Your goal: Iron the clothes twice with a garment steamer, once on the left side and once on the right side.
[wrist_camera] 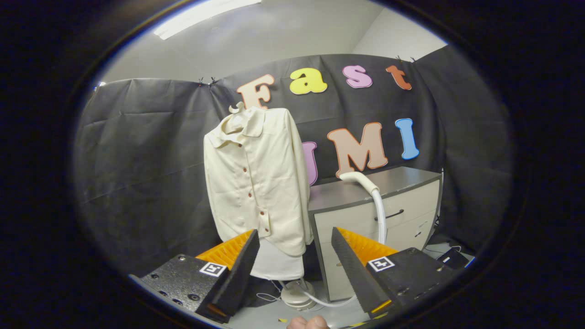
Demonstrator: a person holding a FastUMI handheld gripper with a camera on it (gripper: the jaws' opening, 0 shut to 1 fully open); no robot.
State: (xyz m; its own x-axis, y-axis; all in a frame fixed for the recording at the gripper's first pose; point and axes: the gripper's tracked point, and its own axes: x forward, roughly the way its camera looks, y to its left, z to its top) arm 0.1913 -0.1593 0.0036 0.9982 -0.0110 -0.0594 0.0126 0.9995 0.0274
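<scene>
1. Gripper view: the gripper (295,249) hangs in the air with its two fingers spread wide, nothing between them and nothing touched.
2. Beyond the fingers, a cream button-front shirt (256,178) hangs upright on a stand, collar at the top, front facing us, its hem just past the left fingertip.
3. Under the shirt, a white panel (279,265) drops down towards the round base of the stand (297,294) on the floor, seen in the gap between the fingers.
4. To the right of the shirt, the steamer head (358,178) lies on top of a grey-topped cabinet (402,214), nozzle pointing left.
5. Its white hose (380,214) runs down the cabinet front, then curls along the floor to the base.
6. At the near edge, between the fingers, a fingertip of the person's hand (308,323) peeks in.
</scene>
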